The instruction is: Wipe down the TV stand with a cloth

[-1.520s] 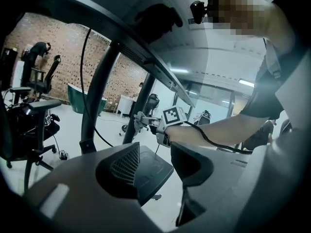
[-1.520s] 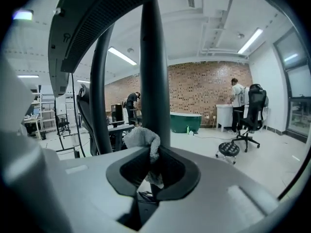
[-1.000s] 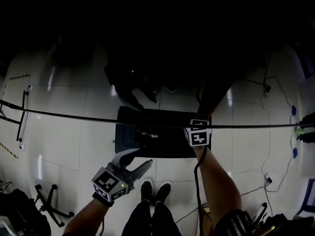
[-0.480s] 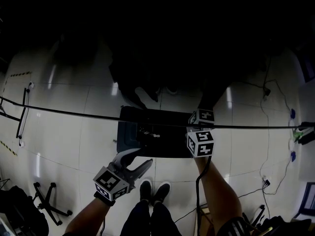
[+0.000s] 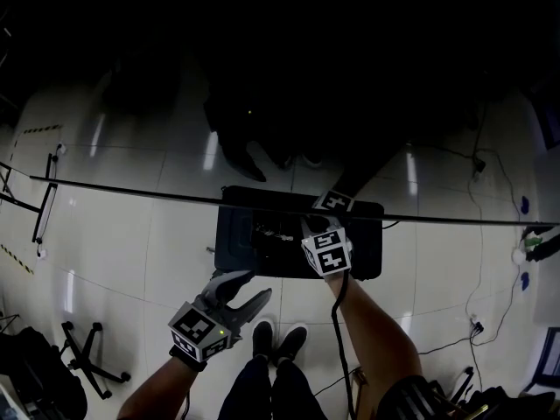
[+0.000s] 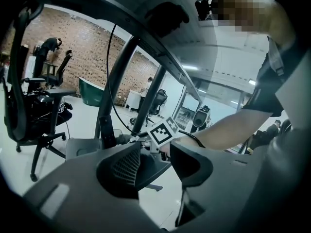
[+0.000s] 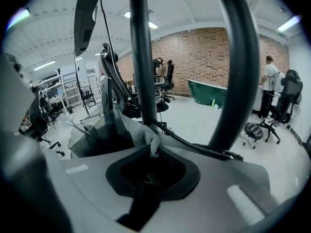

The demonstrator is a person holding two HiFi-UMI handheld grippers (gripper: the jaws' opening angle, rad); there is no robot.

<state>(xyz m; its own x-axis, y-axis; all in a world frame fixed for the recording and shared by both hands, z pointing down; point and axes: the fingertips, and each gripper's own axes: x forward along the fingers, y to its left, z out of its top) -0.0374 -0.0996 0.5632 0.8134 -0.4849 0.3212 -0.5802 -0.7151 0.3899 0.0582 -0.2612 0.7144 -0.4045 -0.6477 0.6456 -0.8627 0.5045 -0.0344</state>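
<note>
The TV stand's dark rectangular base (image 5: 367, 243) lies on the pale floor, dim in the head view. Its black poles (image 7: 140, 57) rise close in front of my right gripper (image 7: 150, 152). That gripper is shut on a small pale cloth (image 7: 145, 136), which bunches out past the jaw tips onto the base's glass edge. From above, the right gripper (image 5: 319, 230) hangs over the middle of the base. My left gripper (image 5: 238, 294) stands open and empty over the floor by the base's near left corner; in its own view the left gripper (image 6: 153, 161) faces the stand's pole (image 6: 114, 91).
The person's shoes (image 5: 276, 339) stand just in front of the base. Cables (image 5: 477, 309) trail over the floor at the right, and a folding frame (image 5: 83, 357) lies at the lower left. Office chairs (image 6: 39, 106) and people (image 7: 268, 91) are farther off.
My right gripper has slid to the left and nearer over the base, cloth still in it. The left gripper has stayed where it was, still open.
</note>
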